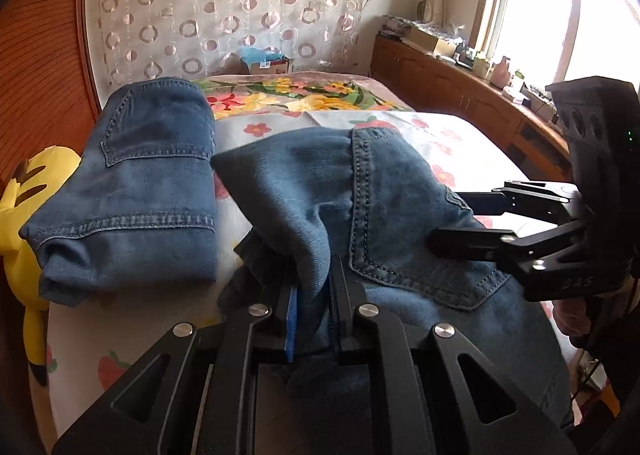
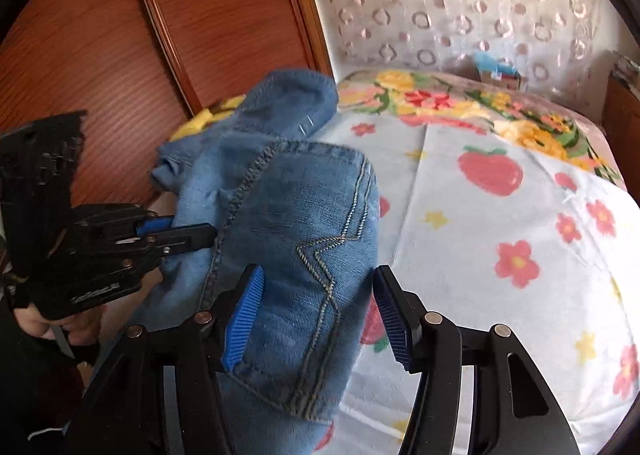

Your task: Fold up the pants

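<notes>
A pair of blue denim pants [image 1: 400, 215] lies bunched on the flowered bed sheet [image 1: 460, 143], back pocket up. At the bottom of the left wrist view, my left gripper [image 1: 308, 275] is shut on a raised fold of this denim. The right wrist view shows the left gripper [image 2: 192, 227] from the side, pinching the cloth's left edge. My right gripper [image 2: 320, 295] is open, its blue pads [image 2: 244, 315] straddling the pocket area of the pants [image 2: 304, 223] without clamping it. From the left wrist view, the right gripper [image 1: 452, 221] reaches in over the pocket from the right.
A second, folded pair of jeans [image 1: 132, 195] lies to the left on the bed, beside a yellow plush toy [image 1: 28, 195]. Wooden panelling [image 2: 120, 55] stands on the left, and a cluttered wooden cabinet [image 1: 440, 71] runs under the window on the right. A cardboard box [image 1: 266, 65] sits at the far end.
</notes>
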### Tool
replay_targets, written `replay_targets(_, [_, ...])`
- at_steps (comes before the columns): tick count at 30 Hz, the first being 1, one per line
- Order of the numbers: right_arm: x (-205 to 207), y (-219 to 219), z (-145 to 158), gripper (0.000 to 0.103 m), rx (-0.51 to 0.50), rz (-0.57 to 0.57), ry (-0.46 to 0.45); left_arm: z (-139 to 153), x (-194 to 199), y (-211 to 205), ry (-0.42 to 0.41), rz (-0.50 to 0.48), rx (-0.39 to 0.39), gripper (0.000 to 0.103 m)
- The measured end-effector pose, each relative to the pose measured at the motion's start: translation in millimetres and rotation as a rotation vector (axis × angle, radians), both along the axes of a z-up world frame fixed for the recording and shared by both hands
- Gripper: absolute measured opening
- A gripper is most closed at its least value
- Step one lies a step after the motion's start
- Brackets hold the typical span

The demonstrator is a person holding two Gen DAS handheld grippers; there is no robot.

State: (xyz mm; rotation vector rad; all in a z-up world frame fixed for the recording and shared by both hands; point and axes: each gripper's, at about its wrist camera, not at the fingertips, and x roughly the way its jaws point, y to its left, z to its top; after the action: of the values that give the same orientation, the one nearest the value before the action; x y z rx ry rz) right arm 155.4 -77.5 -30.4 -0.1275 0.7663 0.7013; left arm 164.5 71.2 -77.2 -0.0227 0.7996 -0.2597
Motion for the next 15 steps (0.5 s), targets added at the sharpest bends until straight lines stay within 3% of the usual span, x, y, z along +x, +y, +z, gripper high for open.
replay_targets(3, [6.4, 0.4, -9.5, 0.063, -0.015, 0.0, 0.006, -6.5, -1.4, 1.5, 0.01, 0.004, 0.009, 0.015])
replay_targets(10, [23.4, -14.9, -19.5, 0.074, 0.064, -0.015, 0.079, -9.1, -3.5, 0.4, 0.01, 0.001, 0.017, 0.015])
replay_targets(14, [32.2, -14.8, -23.2, 0.074, 0.099, -0.003, 0.114, -10.8, -3.2, 1.6, 0.011, 0.002, 0.015, 0.015])
replay_targets(15, [35.7, -15.5, -25.4, 0.065, 0.119, 0.009, 0.131, -10.4, -2.8, 2.4, 0.01, 0.002, 0.013, 0.015])
